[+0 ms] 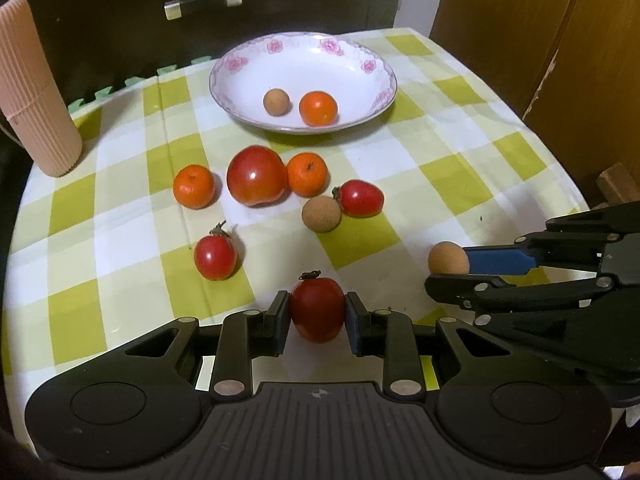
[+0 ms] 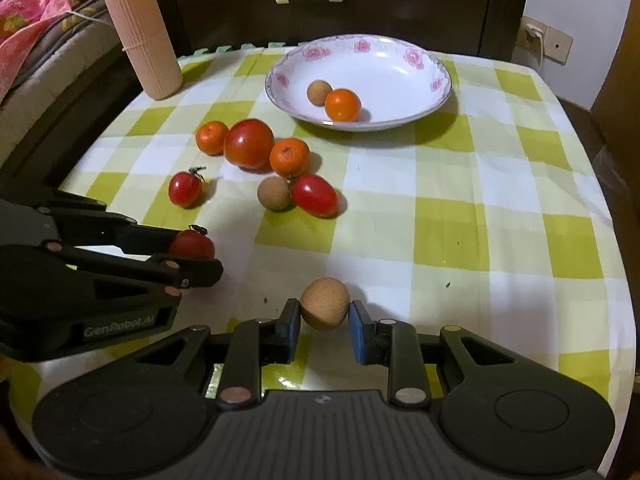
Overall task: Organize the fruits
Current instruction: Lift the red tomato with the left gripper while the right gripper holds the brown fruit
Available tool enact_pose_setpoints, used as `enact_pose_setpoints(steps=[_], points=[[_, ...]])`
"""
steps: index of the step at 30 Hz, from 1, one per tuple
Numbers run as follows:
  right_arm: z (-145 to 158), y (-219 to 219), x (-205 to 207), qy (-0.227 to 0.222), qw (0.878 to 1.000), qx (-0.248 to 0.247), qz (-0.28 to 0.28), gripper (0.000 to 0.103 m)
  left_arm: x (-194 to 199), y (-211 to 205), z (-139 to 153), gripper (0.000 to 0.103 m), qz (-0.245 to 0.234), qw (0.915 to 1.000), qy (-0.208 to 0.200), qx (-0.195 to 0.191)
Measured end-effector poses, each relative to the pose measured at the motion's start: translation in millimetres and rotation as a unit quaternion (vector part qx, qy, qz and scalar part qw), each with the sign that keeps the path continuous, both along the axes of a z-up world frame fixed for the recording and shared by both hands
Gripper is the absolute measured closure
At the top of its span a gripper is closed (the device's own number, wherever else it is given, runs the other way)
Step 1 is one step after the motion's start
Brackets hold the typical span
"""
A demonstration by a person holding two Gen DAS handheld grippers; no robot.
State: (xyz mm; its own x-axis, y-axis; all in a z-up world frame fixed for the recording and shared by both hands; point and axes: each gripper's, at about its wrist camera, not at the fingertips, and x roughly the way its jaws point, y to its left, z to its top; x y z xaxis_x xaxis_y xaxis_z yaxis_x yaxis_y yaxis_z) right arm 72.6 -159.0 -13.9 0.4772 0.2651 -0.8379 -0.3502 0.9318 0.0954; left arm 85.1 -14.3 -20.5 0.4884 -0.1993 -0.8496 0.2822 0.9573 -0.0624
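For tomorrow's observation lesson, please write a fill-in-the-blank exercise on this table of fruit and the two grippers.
1. The left gripper is shut on a small red ____.
2. The right gripper grips a round fruit of ____ colour.
3. The flowered plate holds ____ fruits.
4. The tallest thing on the checked cloth is a ribbed ____ cylinder.

Missing words: tomato; brown; two; pink
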Motion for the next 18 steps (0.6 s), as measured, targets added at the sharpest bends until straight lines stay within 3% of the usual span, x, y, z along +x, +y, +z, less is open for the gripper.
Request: enact_pose_setpoints(steps=[18], points=[[24.5,7.2,18.3,-0.031,0.999,0.022,-0.012,0.078,20.7,6.9,21.0,0.067,0.017,0.9994,-0.022,-0.020]])
